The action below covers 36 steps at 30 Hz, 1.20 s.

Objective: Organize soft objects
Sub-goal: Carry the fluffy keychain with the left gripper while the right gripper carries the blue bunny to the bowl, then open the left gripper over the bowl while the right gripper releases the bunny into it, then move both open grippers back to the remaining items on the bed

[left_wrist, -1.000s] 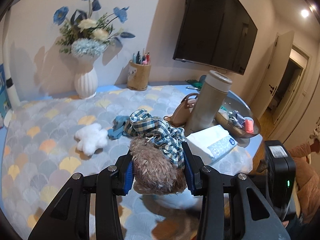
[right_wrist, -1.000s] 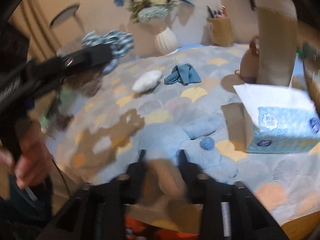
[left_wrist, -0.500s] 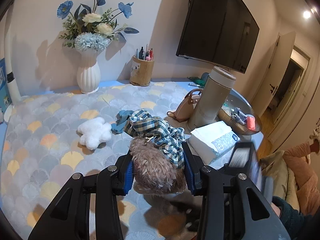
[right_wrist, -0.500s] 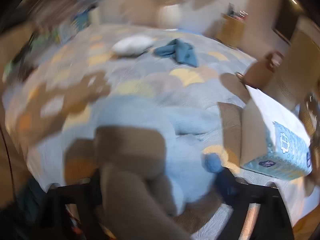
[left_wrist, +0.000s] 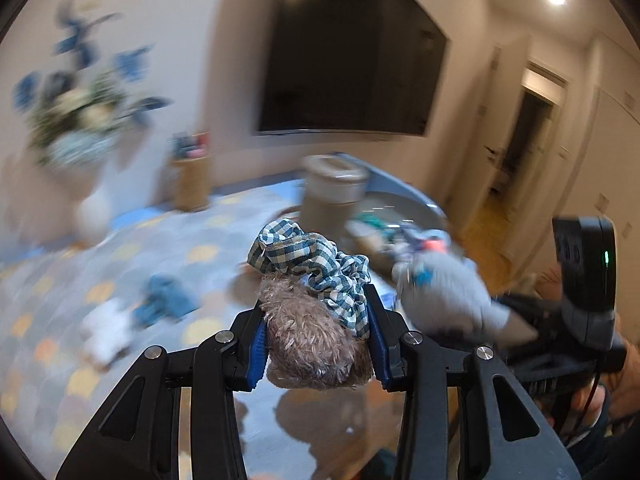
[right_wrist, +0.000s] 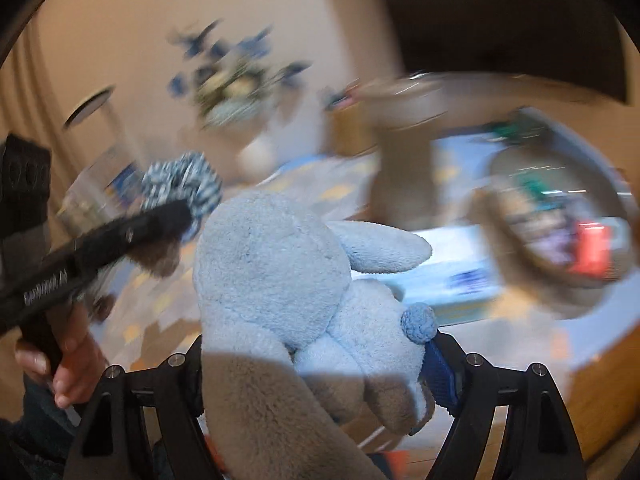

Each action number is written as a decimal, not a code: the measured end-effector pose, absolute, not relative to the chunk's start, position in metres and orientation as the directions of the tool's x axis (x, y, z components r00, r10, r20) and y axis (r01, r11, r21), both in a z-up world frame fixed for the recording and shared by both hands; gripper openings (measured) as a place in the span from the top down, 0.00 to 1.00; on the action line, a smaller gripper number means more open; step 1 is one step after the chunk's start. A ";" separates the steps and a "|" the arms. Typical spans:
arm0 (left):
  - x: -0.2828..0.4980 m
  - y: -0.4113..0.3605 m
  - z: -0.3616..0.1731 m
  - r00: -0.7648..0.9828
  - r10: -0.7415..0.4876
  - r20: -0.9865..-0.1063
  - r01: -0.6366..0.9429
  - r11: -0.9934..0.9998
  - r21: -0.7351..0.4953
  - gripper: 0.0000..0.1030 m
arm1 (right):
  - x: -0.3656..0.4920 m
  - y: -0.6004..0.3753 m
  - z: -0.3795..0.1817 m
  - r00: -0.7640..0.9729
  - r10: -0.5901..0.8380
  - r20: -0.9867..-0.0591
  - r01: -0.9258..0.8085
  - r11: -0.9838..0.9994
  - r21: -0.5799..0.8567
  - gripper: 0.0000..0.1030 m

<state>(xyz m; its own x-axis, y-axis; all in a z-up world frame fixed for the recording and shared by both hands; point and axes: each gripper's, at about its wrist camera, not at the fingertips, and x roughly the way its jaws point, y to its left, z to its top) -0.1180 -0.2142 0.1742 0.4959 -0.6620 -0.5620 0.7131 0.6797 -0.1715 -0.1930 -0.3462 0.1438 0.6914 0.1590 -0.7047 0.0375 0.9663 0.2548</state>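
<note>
My left gripper (left_wrist: 316,344) is shut on a brown fuzzy plush toy (left_wrist: 312,348) wearing a blue-and-cream checked cloth (left_wrist: 316,268), held above the table. My right gripper (right_wrist: 316,364) has its jaws wide around a light blue plush rabbit (right_wrist: 280,280) with brown parts; the toy fills the gap and hangs clear of the table. In the left wrist view the rabbit (left_wrist: 444,296) appears blurred at the right. The right wrist view shows the left gripper (right_wrist: 160,220) and its checked cloth (right_wrist: 180,184) at the left, with a hand below.
A white plush (left_wrist: 106,332) and a blue cloth (left_wrist: 164,300) lie on the scale-patterned tablecloth (left_wrist: 120,256). Also there: a vase of flowers (left_wrist: 92,208), a pen holder (left_wrist: 192,184), a tall beige flask (left_wrist: 332,196), a tissue box (right_wrist: 452,280) and a basket (right_wrist: 560,240).
The right gripper closed around the blue rabbit that lay on the table and lifted it. Both grippers rose and swung; the views are now blurred. The left grip is unchanged.
</note>
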 end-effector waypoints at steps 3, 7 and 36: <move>-0.116 -0.269 0.178 0.432 -0.699 -0.570 0.772 0.613 -0.167 0.63 | -0.206 -0.395 0.163 0.712 0.027 -0.702 0.181 0.958 0.221 0.21; -0.112 -0.344 0.180 0.365 -0.723 -0.587 0.817 0.550 -0.170 0.63 | -0.208 -0.472 0.185 0.711 -0.189 -0.677 0.385 0.910 0.151 0.21; -0.110 -0.426 0.143 0.247 -0.721 -0.647 0.876 0.452 -0.169 0.29 | -0.147 -0.591 0.164 0.634 -0.215 -0.743 0.528 0.822 0.212 0.18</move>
